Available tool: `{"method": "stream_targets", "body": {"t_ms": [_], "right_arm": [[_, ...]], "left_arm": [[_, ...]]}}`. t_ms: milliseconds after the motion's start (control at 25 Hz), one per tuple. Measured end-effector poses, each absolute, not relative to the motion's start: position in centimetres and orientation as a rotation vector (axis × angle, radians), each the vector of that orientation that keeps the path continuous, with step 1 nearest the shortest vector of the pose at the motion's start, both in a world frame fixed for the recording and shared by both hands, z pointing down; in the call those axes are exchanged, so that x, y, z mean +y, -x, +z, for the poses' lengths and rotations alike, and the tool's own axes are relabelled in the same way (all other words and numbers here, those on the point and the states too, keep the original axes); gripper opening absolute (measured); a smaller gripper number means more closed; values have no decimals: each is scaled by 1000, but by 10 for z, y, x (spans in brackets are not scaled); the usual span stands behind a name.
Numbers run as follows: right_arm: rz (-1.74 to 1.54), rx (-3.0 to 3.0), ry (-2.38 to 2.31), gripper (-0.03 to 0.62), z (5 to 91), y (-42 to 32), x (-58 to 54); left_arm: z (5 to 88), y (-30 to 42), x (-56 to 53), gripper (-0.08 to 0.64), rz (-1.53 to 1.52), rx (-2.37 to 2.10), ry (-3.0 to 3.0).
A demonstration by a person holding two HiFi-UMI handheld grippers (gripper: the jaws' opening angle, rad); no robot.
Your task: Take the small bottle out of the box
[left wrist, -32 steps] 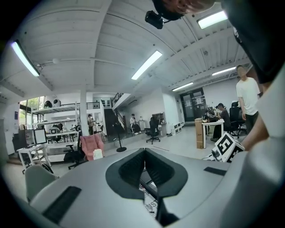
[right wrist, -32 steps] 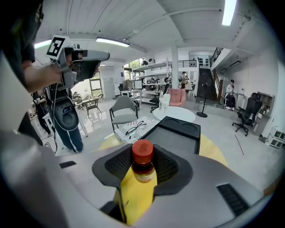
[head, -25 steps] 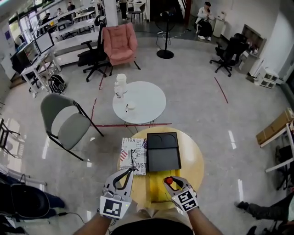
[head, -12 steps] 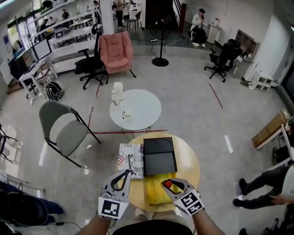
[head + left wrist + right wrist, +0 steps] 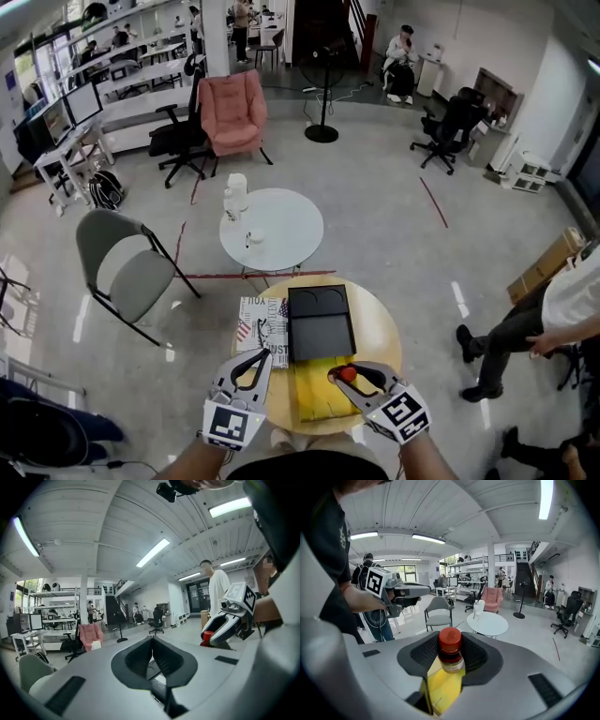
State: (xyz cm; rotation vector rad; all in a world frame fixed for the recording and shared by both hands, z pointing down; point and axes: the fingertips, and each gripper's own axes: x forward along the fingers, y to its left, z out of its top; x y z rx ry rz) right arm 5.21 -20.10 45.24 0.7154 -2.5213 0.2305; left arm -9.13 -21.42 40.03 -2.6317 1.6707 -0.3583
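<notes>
The small bottle (image 5: 450,656), with a red cap and dark contents, stands upright between the jaws of my right gripper (image 5: 451,660), which is shut on its body. In the head view the bottle's red cap (image 5: 347,373) shows in the right gripper (image 5: 349,377), just above the open box's yellow inside (image 5: 317,396). The box's black lid (image 5: 321,323) lies open beyond it. My left gripper (image 5: 257,362) hangs over the table's left front edge, shut and empty; its jaws (image 5: 152,641) meet at the tips. From the left gripper view the right gripper (image 5: 225,623) shows with the bottle (image 5: 206,636).
The box lies on a round wooden table (image 5: 380,323), next to a printed paper bag (image 5: 262,319). A white round table (image 5: 272,228) with a jug stands behind, a grey folding chair (image 5: 117,262) to the left. A person's legs (image 5: 511,333) are close at the right.
The right gripper keeps its hold on the bottle over the box, hardly shifting. The left gripper stays put. A person has walked closer along the right edge.
</notes>
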Motion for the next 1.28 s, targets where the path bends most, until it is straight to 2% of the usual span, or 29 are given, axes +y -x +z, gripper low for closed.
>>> {"method": "stream_targets", "body": {"t_ms": [400,1280], "right_arm": [[116,-2552,-697,155,389,-40,-207],[109,-2567,-724,155,355,-30,-192]], "left_arm": [[387,97,-215,17,-340,1648,2636],[378,98,-206,17,-330,1554,2656]]}}
